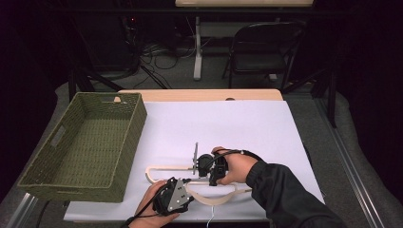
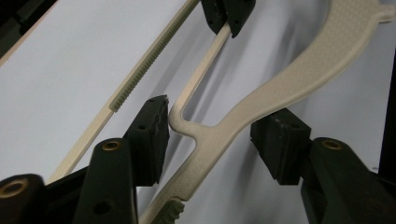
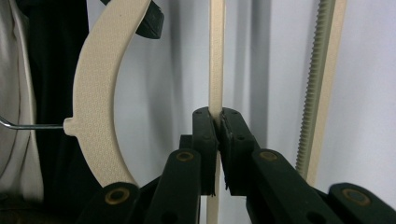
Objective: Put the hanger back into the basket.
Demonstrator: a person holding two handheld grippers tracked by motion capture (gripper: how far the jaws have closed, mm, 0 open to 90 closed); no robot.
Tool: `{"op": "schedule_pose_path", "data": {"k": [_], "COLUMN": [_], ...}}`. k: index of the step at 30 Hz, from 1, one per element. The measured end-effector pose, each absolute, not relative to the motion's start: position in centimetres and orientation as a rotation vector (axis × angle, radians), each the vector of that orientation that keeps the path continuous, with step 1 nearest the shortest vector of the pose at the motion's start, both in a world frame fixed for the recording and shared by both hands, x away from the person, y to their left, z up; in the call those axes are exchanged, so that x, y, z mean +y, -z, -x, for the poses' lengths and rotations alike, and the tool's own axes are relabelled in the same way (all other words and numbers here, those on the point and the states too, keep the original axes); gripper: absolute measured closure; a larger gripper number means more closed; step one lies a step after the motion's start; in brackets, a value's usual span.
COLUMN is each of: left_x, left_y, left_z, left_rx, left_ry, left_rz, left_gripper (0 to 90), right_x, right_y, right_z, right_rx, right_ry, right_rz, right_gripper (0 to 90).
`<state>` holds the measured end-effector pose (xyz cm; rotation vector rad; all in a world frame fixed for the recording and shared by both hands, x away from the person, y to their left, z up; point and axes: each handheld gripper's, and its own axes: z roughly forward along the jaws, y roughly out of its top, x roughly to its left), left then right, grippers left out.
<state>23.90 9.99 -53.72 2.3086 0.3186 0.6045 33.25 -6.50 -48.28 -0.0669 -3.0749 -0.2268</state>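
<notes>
A cream plastic clothes hanger [image 1: 161, 168] lies on the white sheet [image 1: 228, 123] near the table's front edge. My right gripper [image 1: 214, 180] is shut on the hanger's thin bar [image 3: 216, 56]; the jaws [image 3: 218, 116] pinch it from both sides. The curved shoulder [image 3: 100, 84] and its metal hook [image 3: 28, 126] lie to the left, the toothed bar [image 3: 322, 70] to the right. My left gripper [image 1: 183, 187] is open. Its pads straddle the joint [image 2: 215, 130] where the thin bar meets the shoulder, one pad [image 2: 156, 123] almost touching it.
A green woven basket [image 1: 133, 137] stands empty at the left of the table. Beyond the wooden far edge [image 1: 199, 95] are a folding chair [image 1: 261, 47], table legs and floor cables. The person's dark sleeve [image 1: 285, 194] comes in from the bottom right.
</notes>
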Motion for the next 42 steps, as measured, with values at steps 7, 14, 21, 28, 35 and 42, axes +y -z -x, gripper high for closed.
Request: {"op": "schedule_pose_path", "data": {"k": [7, 14, 21, 28, 35, 42], "left_x": [10.2, 10.3, 10.4, 10.5, 10.5, 10.4], "left_y": [53.7, 53.2, 52.5, 52.2, 52.1, 51.8], "left_z": [-24.1, -24.3, -24.8, -25.3, -25.5, -25.8], "left_rx": [0.324, 0.336, 0.333, 0.329, 0.308, 0.291], "left_ry": [-0.601, -0.597, -0.563, -0.546, -0.552, -0.582], "left_rz": [-2.319, -2.332, -2.337, -2.342, -2.363, -2.375], "left_gripper": [55.2, 63.0, 70.9, 76.8, 78.0, 79.4], "right_x": [-6.5, -6.5, -6.6, -7.0, -8.9, -10.3], "right_y": [48.3, 48.2, 48.0, 47.5, 45.8, 44.6], "right_z": [-33.3, -33.3, -33.4, -33.5, -34.0, -34.2], "right_rx": [-3.077, -3.077, -3.070, -3.075, -3.111, -3.162], "right_ry": [0.231, 0.245, 0.265, 0.317, 0.448, 0.519], "right_rz": [0.060, 0.060, 0.069, 0.106, 0.202, 0.293], "right_gripper": [85.5, 85.4, 85.5, 75.5, 66.6, 58.9]}}
